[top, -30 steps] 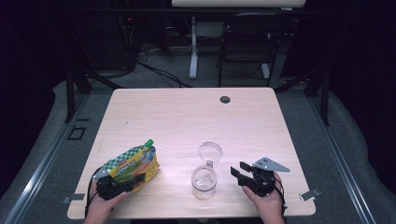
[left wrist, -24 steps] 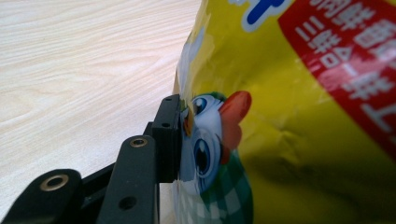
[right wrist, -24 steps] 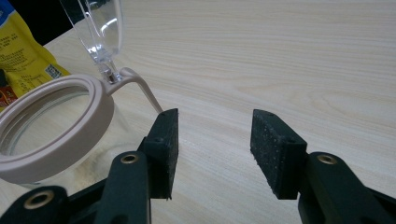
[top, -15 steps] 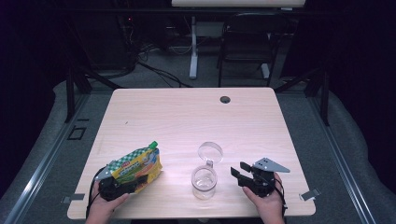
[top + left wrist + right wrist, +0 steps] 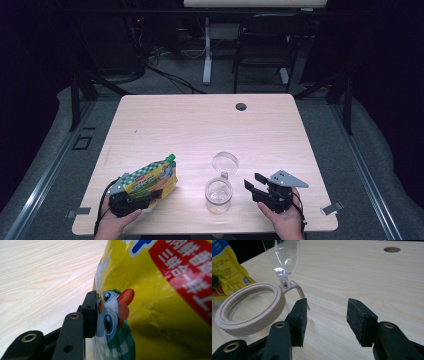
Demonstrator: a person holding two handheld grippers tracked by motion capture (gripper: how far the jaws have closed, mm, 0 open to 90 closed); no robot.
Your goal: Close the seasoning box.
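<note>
A yellow snack pouch [image 5: 152, 179] with a green cap [image 5: 171, 158] is tilted up off the table near the front left, and my left gripper [image 5: 149, 195] is shut on its lower end. In the left gripper view one black pad [image 5: 90, 312] presses into the printed pouch [image 5: 155, 302]; the other jaw is hidden behind it. A clear glass jar [image 5: 218, 194] stands at the front centre with its hinged lid [image 5: 225, 162] flipped open. My right gripper [image 5: 253, 181] sits just right of the jar, open with nothing between the jaws [image 5: 327, 315]. The jar's pale rim [image 5: 249, 312] lies just left of them.
The light wooden table [image 5: 200, 125] has a round cable hole [image 5: 241, 106] near its far edge. A dark chair and desk legs stand beyond the table. Metal clips sit at the front corners.
The left gripper has shifted the pouch slightly to the right, toward the jar. The right gripper and the jar have stayed in place.
</note>
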